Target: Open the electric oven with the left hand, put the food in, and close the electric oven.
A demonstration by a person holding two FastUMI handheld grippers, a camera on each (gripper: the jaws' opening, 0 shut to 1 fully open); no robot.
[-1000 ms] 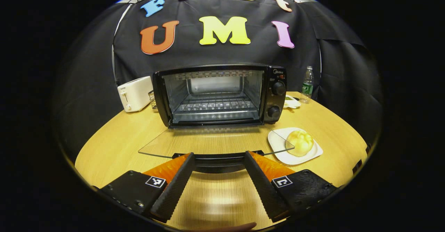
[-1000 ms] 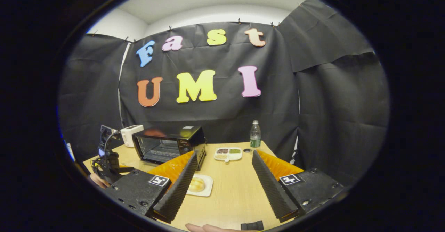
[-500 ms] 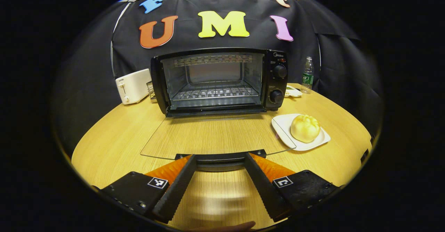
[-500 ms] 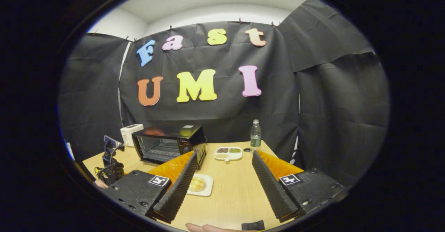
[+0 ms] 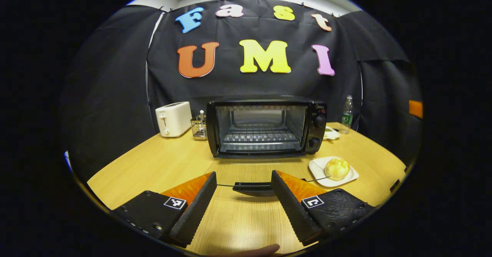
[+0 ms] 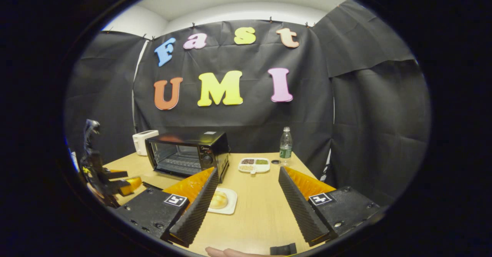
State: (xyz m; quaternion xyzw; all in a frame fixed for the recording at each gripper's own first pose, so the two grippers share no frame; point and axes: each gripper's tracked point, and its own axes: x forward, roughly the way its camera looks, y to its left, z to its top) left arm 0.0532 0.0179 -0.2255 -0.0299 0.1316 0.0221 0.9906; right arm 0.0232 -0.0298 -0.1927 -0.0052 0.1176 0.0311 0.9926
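- The left gripper [image 5: 243,187] hangs low over the wooden surface [image 5: 153,164], its fingers spread wide and holding nothing.
- Between its fingertips shows the dark handle [image 5: 251,188] of the oven door [image 5: 265,174], which lies folded down flat, its glass nearly see-through against the wood; the fingers do not press the handle.
- The electric oven [image 5: 266,127] stands straight ahead at the back of the surface, cavity open, its wire rack [image 5: 258,136] bare.
- The food, a pale round bun [image 5: 337,168], sits on a white plate [image 5: 351,178] ahead and to the right of the left gripper, just beside the door's right front corner.
- In the right gripper view the right gripper [image 6: 248,189] is also wide apart and empty, with the bun [image 6: 218,200] and plate [image 6: 230,205] right beside its left finger and the oven [image 6: 188,151] beyond to the left.
- The left gripper [image 6: 115,182] appears there at the far left, near the front edge of the surface.
- Since half a second ago the left gripper has drawn back and its view has tipped upward: the oven looks smaller and farther, and the door handle now sits apart from the fingertips rather than close against them. The right gripper has barely shifted.
- A white toaster [image 5: 173,119] and a small wire basket [image 5: 199,127] stand left of the oven; a water bottle [image 5: 347,114] and a sectioned dish [image 6: 253,165] lie to its right.
- Open wood runs from the plate to the oven mouth; the surface's right edge curves close behind the plate.
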